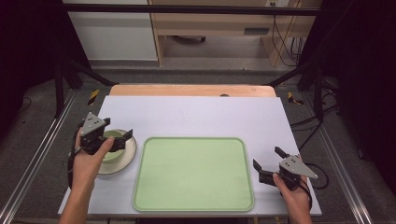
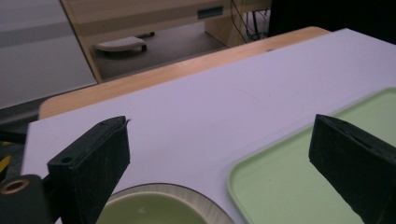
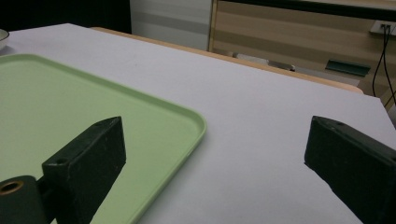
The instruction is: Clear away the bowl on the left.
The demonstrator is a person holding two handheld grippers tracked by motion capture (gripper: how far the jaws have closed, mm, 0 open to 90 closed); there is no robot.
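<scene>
The left tongs [image 1: 116,129] are hovering spread wide over the green bowl [image 1: 113,142], which is sitting on its cream plate [image 1: 128,154] just left of the green tray [image 1: 194,173] on the desk [image 1: 196,114]. The right tongs [image 1: 266,163] are waiting open beside the tray's right edge. The grab looks to be lining up; next the left tongs need lowering astride the bowl's rim, then squeezing

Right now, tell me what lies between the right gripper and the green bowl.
The empty green tray lies between the right gripper and the green bowl, plain in the high view.
</scene>
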